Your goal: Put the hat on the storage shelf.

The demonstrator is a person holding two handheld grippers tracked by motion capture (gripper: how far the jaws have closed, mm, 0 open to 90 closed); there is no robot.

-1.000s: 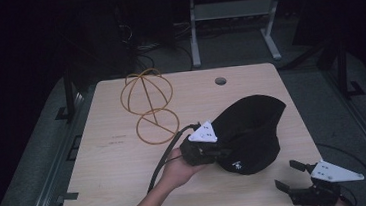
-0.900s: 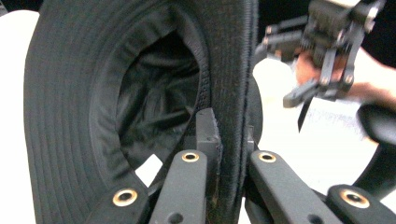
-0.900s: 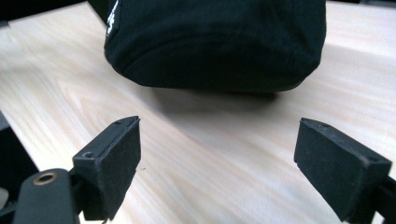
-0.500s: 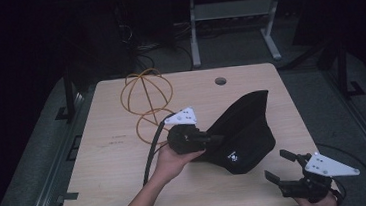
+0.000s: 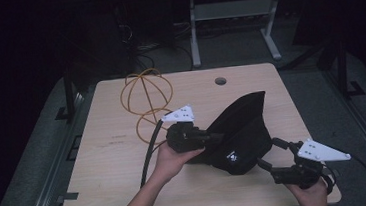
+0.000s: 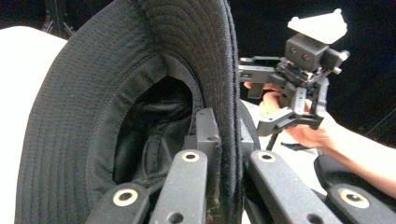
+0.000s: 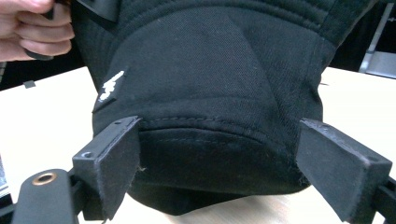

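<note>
The room is dim, almost black at its edges. A pale wooden table [image 5: 125,153] with a round cable hole [image 5: 221,81] stands on grey carpet [image 5: 35,161]. Beyond the table's far edge, white metal legs of a desk frame [image 5: 194,32] rise from the floor.

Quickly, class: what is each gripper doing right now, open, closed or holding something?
Left gripper: closed on the brim of the black hat, lifting it.
Right gripper: open, jaws either side of the hat's crown, not clamped.
</note>
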